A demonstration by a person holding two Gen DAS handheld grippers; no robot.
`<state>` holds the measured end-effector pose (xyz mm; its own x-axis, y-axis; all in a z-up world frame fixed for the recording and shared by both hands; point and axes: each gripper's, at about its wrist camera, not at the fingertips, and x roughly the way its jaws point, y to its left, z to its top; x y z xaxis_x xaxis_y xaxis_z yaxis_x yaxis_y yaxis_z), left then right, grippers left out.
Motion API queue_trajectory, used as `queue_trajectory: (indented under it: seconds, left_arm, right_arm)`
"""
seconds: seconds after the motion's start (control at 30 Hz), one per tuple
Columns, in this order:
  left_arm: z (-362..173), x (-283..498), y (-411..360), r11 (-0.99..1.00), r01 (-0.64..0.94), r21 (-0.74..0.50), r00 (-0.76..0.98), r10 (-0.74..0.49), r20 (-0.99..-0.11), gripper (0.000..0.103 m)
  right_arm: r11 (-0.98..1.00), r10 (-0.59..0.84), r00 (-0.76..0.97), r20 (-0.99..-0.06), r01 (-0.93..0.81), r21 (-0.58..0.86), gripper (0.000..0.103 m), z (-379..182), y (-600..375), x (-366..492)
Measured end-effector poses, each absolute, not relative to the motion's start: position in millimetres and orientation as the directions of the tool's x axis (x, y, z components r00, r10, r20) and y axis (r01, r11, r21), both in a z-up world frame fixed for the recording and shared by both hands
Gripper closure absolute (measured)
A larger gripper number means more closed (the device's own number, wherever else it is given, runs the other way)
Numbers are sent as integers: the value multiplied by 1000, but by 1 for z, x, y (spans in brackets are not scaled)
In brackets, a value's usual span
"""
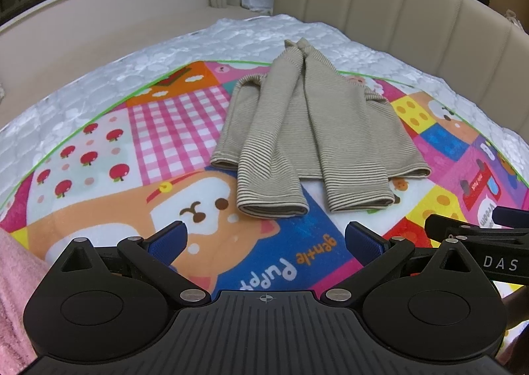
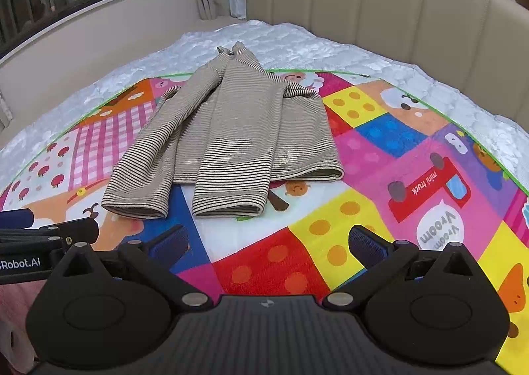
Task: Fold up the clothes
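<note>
A beige striped long-sleeve top [image 1: 297, 130] lies flat on the colourful cartoon mat [image 1: 172, 130], both sleeves folded in over the body with the cuffs pointing toward me. It also shows in the right wrist view [image 2: 231, 137]. My left gripper [image 1: 266, 237] is open and empty, held just short of the left sleeve cuff [image 1: 272, 206]. My right gripper [image 2: 267, 241] is open and empty, short of the right sleeve cuff [image 2: 228, 206]. The right gripper shows at the right edge of the left wrist view [image 1: 476, 229].
The mat [image 2: 396, 150] lies on a white quilted mattress [image 1: 99, 61]. A beige padded headboard [image 1: 396, 11] runs behind and to the right. A wall with a window ledge [image 2: 82, 27] is at the left. Pink fabric [image 1: 13, 292] lies at the near left.
</note>
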<state>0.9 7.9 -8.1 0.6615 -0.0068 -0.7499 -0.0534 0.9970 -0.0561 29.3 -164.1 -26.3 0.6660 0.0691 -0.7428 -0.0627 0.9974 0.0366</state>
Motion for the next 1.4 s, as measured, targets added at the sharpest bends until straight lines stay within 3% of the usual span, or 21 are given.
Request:
queue_trajectory:
  seconds: [1.13, 1.4]
  left_arm:
    - [-13, 5, 11, 997, -42, -69, 663, -24, -749, 0]
    - [-11, 25, 9, 998, 8, -69, 678, -56, -733, 0]
  right_arm:
    - [998, 54, 656, -753, -60, 19, 0, -34, -161, 33]
    - [997, 68, 725, -685, -22, 75, 0, -15, -169, 41]
